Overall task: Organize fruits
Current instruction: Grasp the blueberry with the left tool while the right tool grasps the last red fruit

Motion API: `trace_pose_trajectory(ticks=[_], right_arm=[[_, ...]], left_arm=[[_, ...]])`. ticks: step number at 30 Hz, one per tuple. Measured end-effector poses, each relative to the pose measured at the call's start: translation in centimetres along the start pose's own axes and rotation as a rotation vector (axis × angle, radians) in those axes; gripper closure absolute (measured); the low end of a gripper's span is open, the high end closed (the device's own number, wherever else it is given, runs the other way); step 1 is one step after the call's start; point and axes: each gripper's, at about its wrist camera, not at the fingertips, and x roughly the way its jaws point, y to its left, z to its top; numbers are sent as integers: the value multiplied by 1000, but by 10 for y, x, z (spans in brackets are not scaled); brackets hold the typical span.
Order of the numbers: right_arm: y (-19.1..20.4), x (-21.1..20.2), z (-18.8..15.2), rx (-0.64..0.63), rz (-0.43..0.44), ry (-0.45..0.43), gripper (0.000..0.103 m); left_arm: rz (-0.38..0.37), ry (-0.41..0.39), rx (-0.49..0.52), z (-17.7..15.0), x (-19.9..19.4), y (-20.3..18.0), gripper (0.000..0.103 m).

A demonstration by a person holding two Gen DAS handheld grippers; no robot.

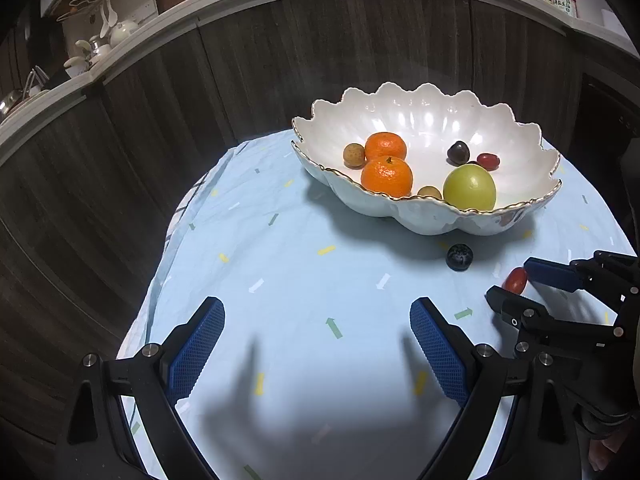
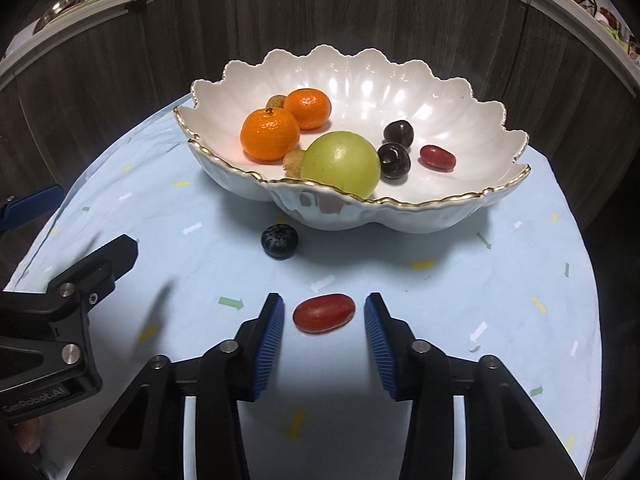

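A white scalloped bowl point(image 2: 400, 216) with a gold rim stands on the table and holds two oranges point(image 2: 270, 134), a green apple point(image 2: 341, 162), small brown fruits, two dark cherries point(image 2: 394, 160) and a red grape tomato point(image 2: 437, 157). A second red grape tomato point(image 2: 324, 313) lies on the cloth between the pads of my right gripper point(image 2: 324, 322), which is open around it without touching. A dark blueberry point(image 2: 279, 241) lies in front of the bowl. My left gripper point(image 1: 316, 340) is open and empty over bare cloth. In the left wrist view the bowl point(image 1: 424, 220), blueberry point(image 1: 459, 257), tomato point(image 1: 515, 280) and right gripper point(image 1: 516, 284) show.
The round table wears a light blue cloth point(image 2: 460, 300) with small arrow marks. A dark wood-panel wall point(image 1: 180, 120) curves behind it, topped by a shelf point(image 1: 120, 48) with kitchenware. The left gripper shows at the left edge of the right wrist view point(image 2: 72, 248).
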Motion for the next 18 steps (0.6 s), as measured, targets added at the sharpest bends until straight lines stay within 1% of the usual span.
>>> trace_pose_trajectory(ticks=[3, 9, 12, 18], right_arm=[[1, -1, 0, 3, 16, 1, 71], [1, -3, -1, 9, 21, -1, 72], [-2, -8, -2, 18, 22, -4, 72], [-21, -25, -6, 62, -27, -28, 72]], left_arm=[[1, -3, 1, 0, -1, -1, 8], [-7, -6, -1, 0, -3, -2, 8], [-33, -11, -2, 1, -4, -4, 8], [-109, -11, 1, 5, -1, -20, 9]])
